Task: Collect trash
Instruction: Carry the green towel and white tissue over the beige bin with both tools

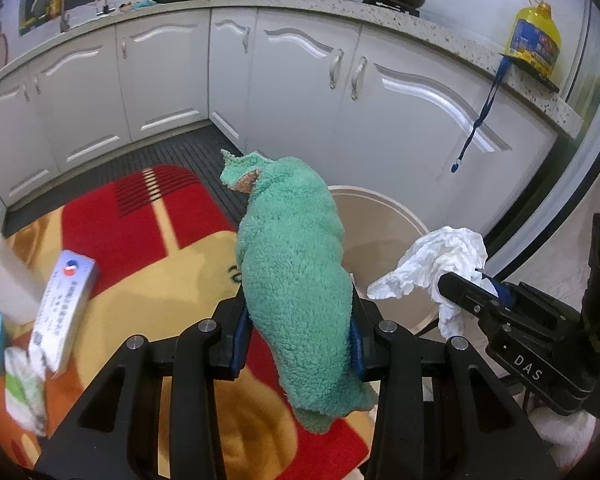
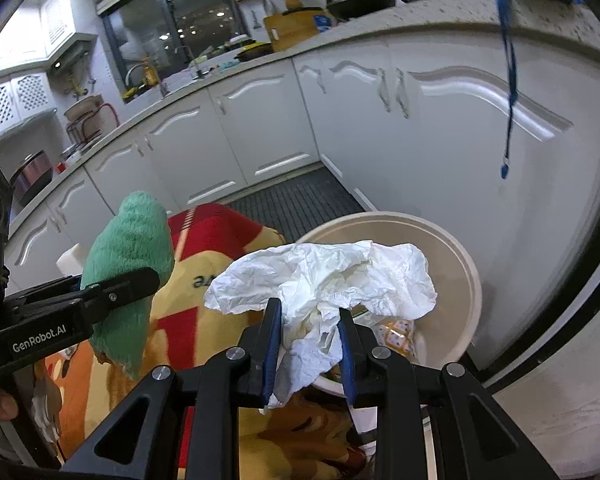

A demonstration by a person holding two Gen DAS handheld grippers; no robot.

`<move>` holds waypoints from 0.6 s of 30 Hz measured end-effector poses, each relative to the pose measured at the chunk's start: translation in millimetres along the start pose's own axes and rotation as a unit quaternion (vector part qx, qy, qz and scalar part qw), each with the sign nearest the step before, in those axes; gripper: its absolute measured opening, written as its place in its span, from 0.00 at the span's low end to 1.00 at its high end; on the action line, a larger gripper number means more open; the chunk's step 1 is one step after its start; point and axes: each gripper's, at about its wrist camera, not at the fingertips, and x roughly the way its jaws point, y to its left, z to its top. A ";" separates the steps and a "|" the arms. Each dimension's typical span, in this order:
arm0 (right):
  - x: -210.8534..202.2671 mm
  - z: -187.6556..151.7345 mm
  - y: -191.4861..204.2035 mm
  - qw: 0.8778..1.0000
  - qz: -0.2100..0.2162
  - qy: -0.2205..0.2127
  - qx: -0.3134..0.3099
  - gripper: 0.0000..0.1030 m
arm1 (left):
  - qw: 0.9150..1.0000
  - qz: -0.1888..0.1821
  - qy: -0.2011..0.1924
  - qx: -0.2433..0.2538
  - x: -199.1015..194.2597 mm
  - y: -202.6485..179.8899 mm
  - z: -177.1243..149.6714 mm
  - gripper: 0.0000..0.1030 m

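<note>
Tilting downward, both grippers: left gripper (image 1: 300,312) clamping green cloth (image 1: 292,272).

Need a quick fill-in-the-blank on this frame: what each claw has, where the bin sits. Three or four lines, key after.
1. The left claw is shut on a fluffy ____ cloth.
2. The right claw grips a crumpled white ____ above the beige bin.
3. The bin stands on the floor in front of the white ____ doors.
4. A small white carton lies on the ____ side of the left wrist view.

Missing words: green; tissue; cabinet; left
</note>
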 end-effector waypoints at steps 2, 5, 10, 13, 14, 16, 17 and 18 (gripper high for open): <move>2.2 -0.8 -6.9 1.000 -0.004 0.002 0.006 0.24 | 1.000 -0.004 0.004 -0.001 7.4 -3.4 2.7 0.36; 6.6 -1.2 -16.0 1.000 -0.008 0.007 0.014 0.24 | 1.000 -0.008 0.010 -0.003 18.3 -6.4 6.6 0.36; 16.0 -1.9 -25.3 1.000 -0.014 0.018 0.019 0.24 | 1.000 -0.013 0.022 -0.005 38.7 -11.8 12.1 0.36; 23.7 -1.9 -30.1 0.999 -0.018 0.024 0.022 0.24 | 1.000 -0.013 0.028 -0.003 48.4 -13.7 14.3 0.36; 25.4 -1.9 -31.6 0.999 -0.018 0.026 0.024 0.24 | 0.999 -0.013 0.029 -0.003 51.5 -14.7 14.9 0.36; 30.7 -0.1 -33.8 0.999 -0.020 0.030 0.026 0.24 | 0.999 -0.014 0.033 -0.001 58.0 -17.1 16.8 0.36; 32.0 0.0 -34.7 0.999 -0.020 0.032 0.027 0.24 | 0.999 -0.014 0.034 -0.001 61.2 -18.6 17.5 0.36; 34.4 0.4 -36.1 0.999 -0.020 0.033 0.028 0.24 | 0.999 -0.014 0.035 0.000 64.5 -19.6 18.3 0.36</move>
